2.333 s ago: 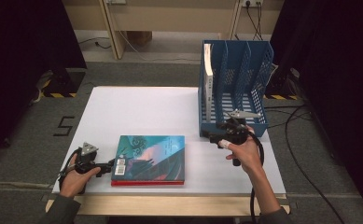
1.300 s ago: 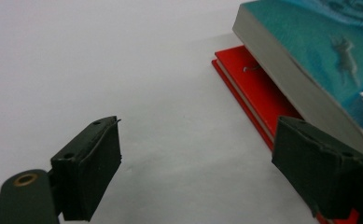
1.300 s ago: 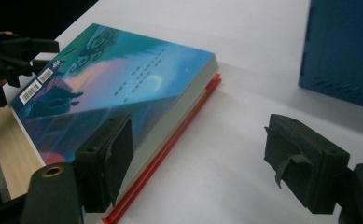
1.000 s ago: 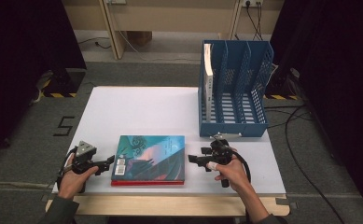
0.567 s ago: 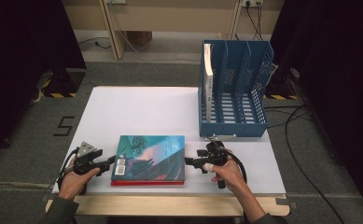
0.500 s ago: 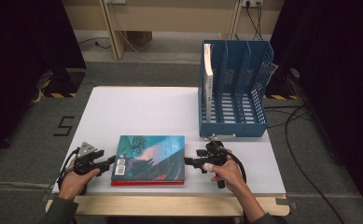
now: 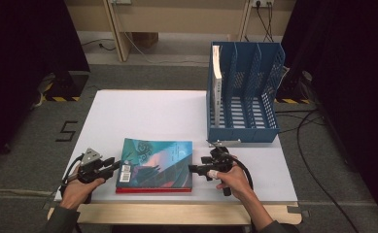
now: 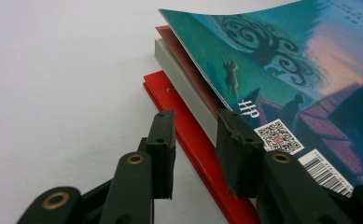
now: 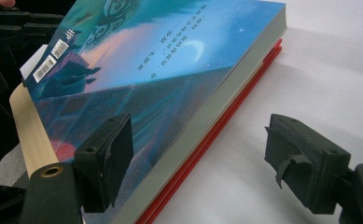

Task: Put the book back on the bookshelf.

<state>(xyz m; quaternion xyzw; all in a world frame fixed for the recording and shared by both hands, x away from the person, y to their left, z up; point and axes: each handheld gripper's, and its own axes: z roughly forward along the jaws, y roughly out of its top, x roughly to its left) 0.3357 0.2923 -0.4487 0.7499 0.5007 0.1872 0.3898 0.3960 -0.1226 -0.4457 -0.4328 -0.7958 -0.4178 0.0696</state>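
— Well, compare the right gripper [image 7: 192, 169] with earlier: up by the front of the blue file rack [image 7: 245, 131] then, down at the right edge of the teal book [image 7: 157, 160] now.

— Agreed. And the left gripper [image 7: 112, 165]?

— Hardly shifted from the book's left edge, but just been closing. Fingers [image 8: 163, 140] now pinching that edge, with the grey page block and a strip of the red book [image 8: 188, 135] underneath between them.

— Same place for the books?

— Yes, lying flat near the front of the white counter [image 7: 143, 111], teal on top of red, as before.

— Anything extra from the gripper views?

— From the left gripper view, the teal cover curling up off its pages at the corner, plus a barcode and a square code. From the right gripper view, fingers [image 9: 109, 154] spread wide, one over the cover and the other over bare counter, with the book's edge between them and no pressing to be seen. From the high view, just a flat-looking cover, and finger gaps too small to judge.

— And the rack?

— Standing toward the right of the counter, with three compartments and a thin white-spined book [image 7: 217, 82] upright in the leftmost.
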